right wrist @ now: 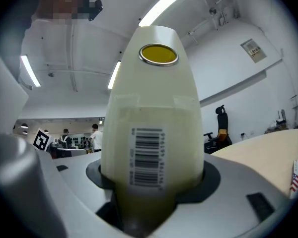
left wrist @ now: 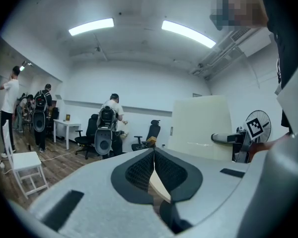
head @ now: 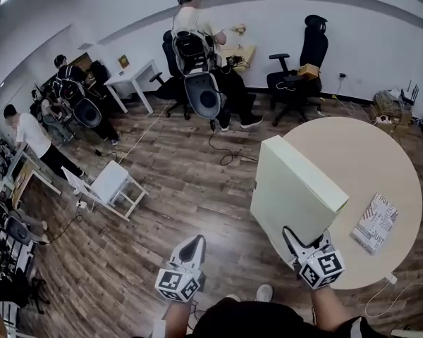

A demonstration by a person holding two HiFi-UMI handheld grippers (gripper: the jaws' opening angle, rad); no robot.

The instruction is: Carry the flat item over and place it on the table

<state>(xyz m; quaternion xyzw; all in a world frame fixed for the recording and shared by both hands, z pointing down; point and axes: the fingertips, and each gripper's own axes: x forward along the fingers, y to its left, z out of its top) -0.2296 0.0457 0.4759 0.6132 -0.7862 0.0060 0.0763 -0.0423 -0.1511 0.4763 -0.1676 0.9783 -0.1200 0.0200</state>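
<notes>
Nearest, the left hand-held gripper (head: 194, 243) hangs closed and empty over the floor. To its right, the right hand-held gripper (head: 307, 240) clamps the near edge of the flat cream box (head: 296, 189), tilted over the round tabletop's (head: 366, 153) left edge. Carrying looks nearly done; lowering it flat and letting go are left. A printed packet (head: 375, 220) lies further right.

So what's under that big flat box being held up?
The right gripper holds the box by its lower edge. Beneath it are the table edge and wood floor. Anything on the covered patch is hidden.
</notes>
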